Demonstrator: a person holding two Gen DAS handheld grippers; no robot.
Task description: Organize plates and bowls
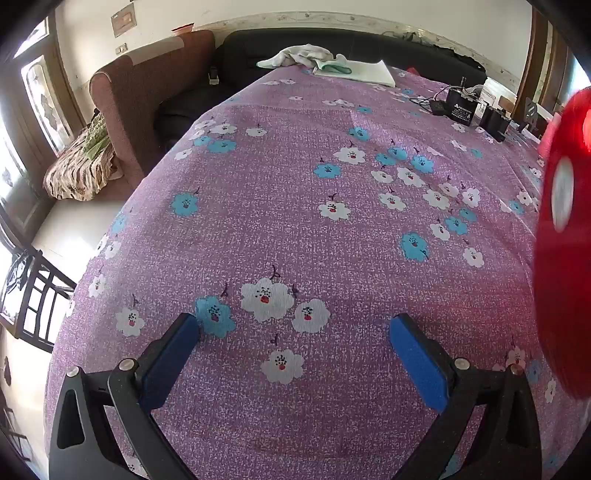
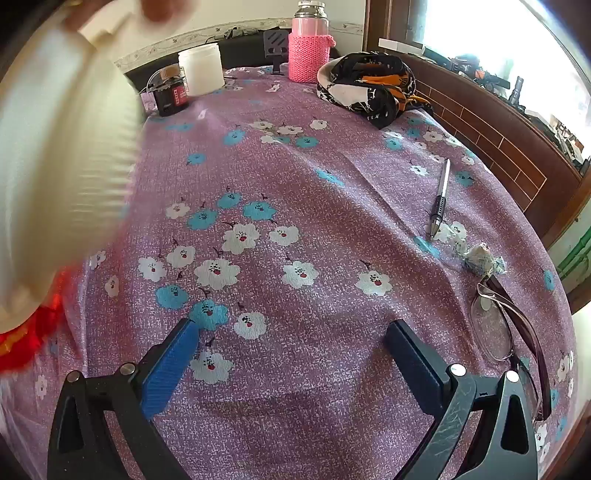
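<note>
A blurred red dish [image 1: 565, 240] fills the right edge of the left wrist view, tilted on edge above the purple flowered tablecloth [image 1: 295, 221]. My left gripper [image 1: 295, 332] stands open low over the cloth, nothing between its blue pads. In the right wrist view a blurred cream ribbed plate [image 2: 62, 155] crosses the upper left, with a hand [image 2: 162, 9] on its top edge and something red [image 2: 26, 332] beneath it. My right gripper [image 2: 291, 339] is open over bare tablecloth [image 2: 314, 206], apart from the plate.
Black boxes [image 1: 460, 105] and folded white paper [image 1: 354, 70] lie at the far end. A pen [image 2: 439, 199], crumpled wrapper [image 2: 482, 260] and glasses [image 2: 506, 325] sit right. A pink flask [image 2: 309, 40], white jar [image 2: 201, 68] and patterned cloth [image 2: 369, 85] stand at the back.
</note>
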